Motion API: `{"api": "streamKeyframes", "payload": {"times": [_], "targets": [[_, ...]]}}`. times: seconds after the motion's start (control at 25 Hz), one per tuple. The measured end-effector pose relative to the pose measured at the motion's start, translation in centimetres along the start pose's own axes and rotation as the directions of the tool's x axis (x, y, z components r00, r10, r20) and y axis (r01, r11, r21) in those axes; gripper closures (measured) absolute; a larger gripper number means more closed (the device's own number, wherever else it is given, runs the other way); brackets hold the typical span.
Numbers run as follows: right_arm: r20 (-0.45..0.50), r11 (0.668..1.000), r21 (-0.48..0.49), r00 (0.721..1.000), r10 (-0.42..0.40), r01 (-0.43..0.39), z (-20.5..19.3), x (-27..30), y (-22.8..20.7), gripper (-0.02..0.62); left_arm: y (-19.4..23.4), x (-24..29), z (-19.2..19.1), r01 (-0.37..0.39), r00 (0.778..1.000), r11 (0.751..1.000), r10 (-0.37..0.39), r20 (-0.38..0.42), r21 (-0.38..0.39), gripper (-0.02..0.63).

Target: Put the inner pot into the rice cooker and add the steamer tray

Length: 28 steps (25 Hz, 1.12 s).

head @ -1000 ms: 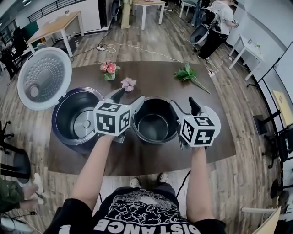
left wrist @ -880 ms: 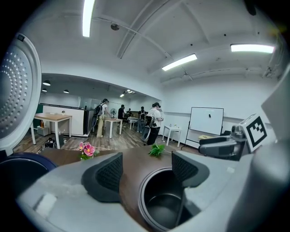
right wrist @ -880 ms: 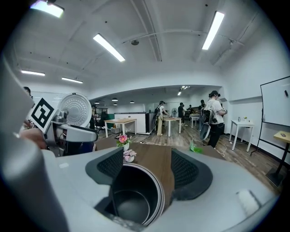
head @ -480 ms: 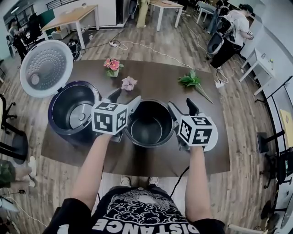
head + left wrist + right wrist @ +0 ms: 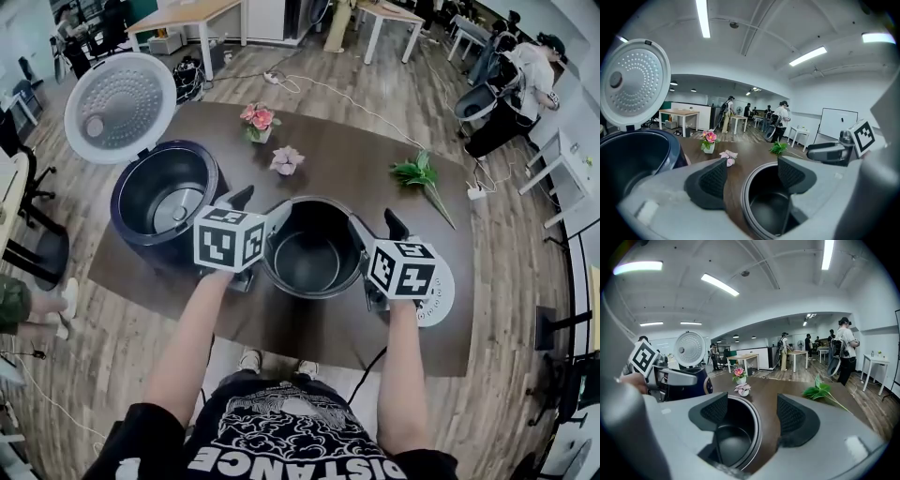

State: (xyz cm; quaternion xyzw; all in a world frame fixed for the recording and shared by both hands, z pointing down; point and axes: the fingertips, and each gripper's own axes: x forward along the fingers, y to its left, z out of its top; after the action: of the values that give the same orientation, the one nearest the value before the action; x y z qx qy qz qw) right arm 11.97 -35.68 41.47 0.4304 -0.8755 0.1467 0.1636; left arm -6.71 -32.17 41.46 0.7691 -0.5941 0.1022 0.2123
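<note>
Dark brown worktop (image 5: 347, 150) carries one rice cooker (image 5: 164, 192), lid (image 5: 120, 108) up and cavity visible. One inner pot (image 5: 312, 248) is just right of it, outside the cooker. One white steamer tray (image 5: 439, 298) lies at the pot's right, mostly hidden under the right gripper (image 5: 375, 227); only an edge with small holes shows. At the pot's left rim sits the left gripper (image 5: 261, 208), its marker cube (image 5: 230, 239) covering part of that rim.

In the left gripper view the jaws stand wide apart. One pad is outside the pot wall, the other over the pot's mouth, and the rim runs through the gap (contact with the rim can't be made out). Right gripper view mirrors it: jaws parted, rim between, not pinched. Whether the pot rests on the worktop or is raised is unclear.

Plant items, three: pink potted flower (image 5: 258, 120), pale pink bloom (image 5: 286, 159), green sprig (image 5: 419, 175). Grippers, two. Background people are too small to count.
</note>
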Motion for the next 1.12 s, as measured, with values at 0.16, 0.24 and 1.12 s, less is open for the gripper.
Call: {"api": "streamKeyframes", "payload": {"times": [0.16, 0.24, 1.12], "targets": [[-0.043, 0.999, 0.006, 0.998, 0.047, -0.046, -1.6, 1.1, 0.4, 0.279, 0.8, -0.3, -2.4, -0.037, 0.999, 0.998, 0.035, -0.04, -0.051, 0.268], [-0.06, 0.998, 0.015, 0.996, 0.062, -0.061, -2.3, 1.5, 0.4, 0.279, 0.8, -0.2, -3.3, -0.046, 0.997, 0.997, 0.042, -0.057, -0.065, 0.268], [-0.245, 0.978, 0.106, 0.949, 0.2, -0.178, -9.3, 3.5, 0.7, 0.342, -0.1, 0.2, -10.7, -0.108, 0.984, 0.959, 0.064, -0.168, -0.263, 0.316]]}}
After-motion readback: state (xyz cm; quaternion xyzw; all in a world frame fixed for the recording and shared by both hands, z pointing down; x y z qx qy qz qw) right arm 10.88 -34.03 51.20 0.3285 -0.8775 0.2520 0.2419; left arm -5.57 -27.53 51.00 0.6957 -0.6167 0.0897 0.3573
